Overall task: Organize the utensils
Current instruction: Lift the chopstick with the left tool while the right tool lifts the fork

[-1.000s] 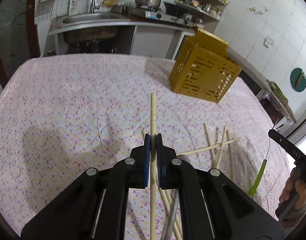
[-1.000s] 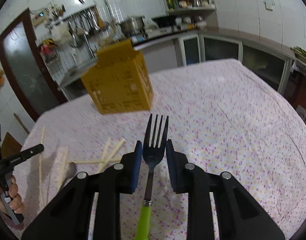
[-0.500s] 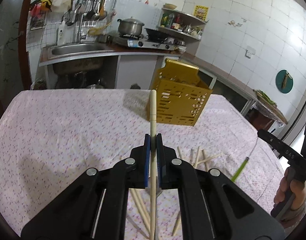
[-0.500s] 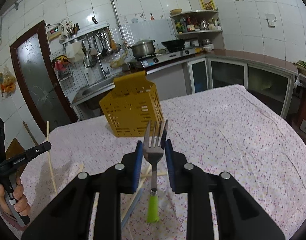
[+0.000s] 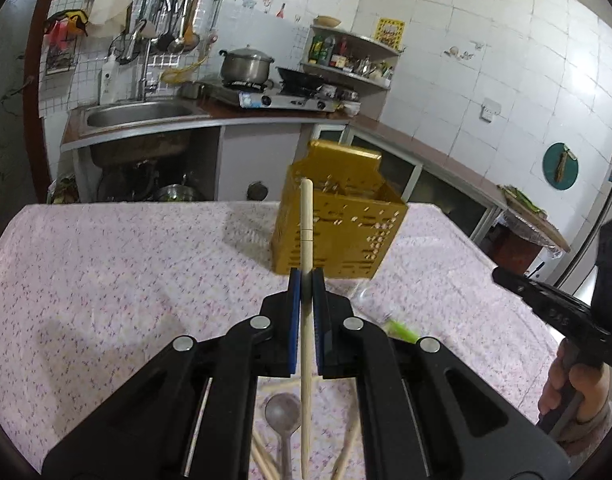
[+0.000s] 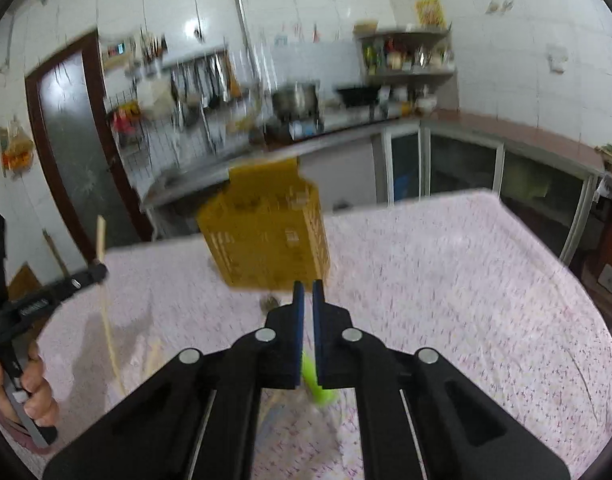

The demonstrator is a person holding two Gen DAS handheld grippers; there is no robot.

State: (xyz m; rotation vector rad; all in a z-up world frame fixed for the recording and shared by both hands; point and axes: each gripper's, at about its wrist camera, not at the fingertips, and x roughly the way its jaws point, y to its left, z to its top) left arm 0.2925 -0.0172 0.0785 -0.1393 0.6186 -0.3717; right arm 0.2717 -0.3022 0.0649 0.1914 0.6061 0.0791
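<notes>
My left tool (image 5: pixel 306 275) is clamped on 1 chopstick (image 5: pixel 306 216), long axis running to 12 o'clock, straight at the yellow basket (image 5: pixel 346 236) on the table (image 5: pixel 105 280). My right tool (image 6: pixel 304 286) is pinched together; the green-handled fork (image 6: pixel 316 380) blurs beneath it, grip unclear.

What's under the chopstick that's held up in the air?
Below the chopstick lie a metal spoon and loose chopsticks on the flowery tablecloth. The left hand-held gripper hides whatever else lies there.
</notes>
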